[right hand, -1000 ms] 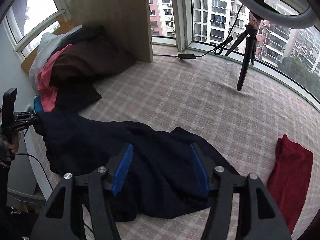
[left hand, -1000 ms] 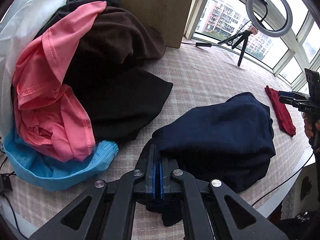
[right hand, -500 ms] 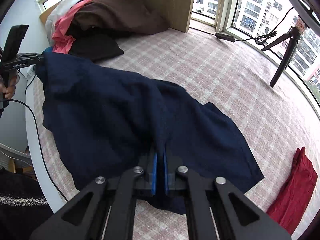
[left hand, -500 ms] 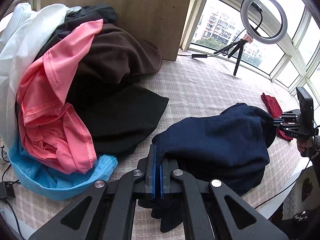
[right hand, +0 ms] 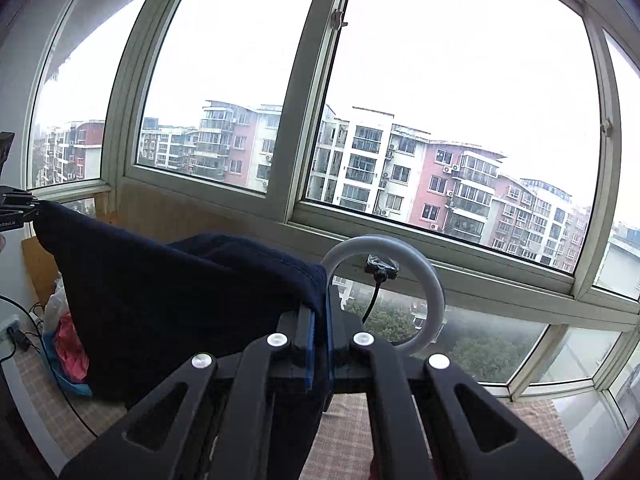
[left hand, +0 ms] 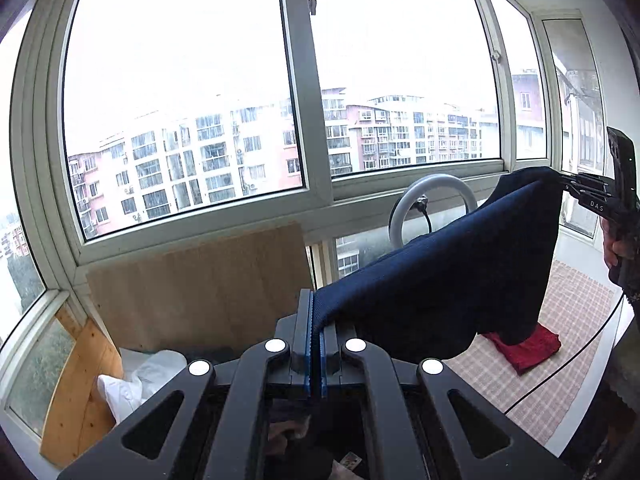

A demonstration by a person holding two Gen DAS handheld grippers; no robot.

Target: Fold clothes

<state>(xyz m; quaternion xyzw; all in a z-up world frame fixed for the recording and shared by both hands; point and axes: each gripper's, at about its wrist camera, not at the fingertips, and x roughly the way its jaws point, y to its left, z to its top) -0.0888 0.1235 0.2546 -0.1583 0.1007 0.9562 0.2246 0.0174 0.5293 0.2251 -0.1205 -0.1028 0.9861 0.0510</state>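
Note:
A navy blue garment (left hand: 452, 276) hangs in the air, stretched between my two grippers. My left gripper (left hand: 314, 320) is shut on one corner of it at the bottom centre of the left wrist view. My right gripper (right hand: 318, 320) is shut on the other corner; it also shows in the left wrist view (left hand: 568, 186) at the far right, pinching the cloth. The navy garment (right hand: 168, 300) fills the lower left of the right wrist view and sags down toward the table. The left gripper (right hand: 34, 208) shows at the right wrist view's left edge.
A folded red garment (left hand: 524, 346) lies on the checked tablecloth (left hand: 576, 304) under the hanging cloth. A ring light (right hand: 384, 292) stands by the window. A wooden board (left hand: 200, 280) leans at the back. White cloth (left hand: 132, 384) and pink and blue clothes (right hand: 70, 348) are piled at the left.
Both grippers have lifted the navy garment off the table and tilted up toward the window. The right gripper, open a second ago, has shut on the garment.

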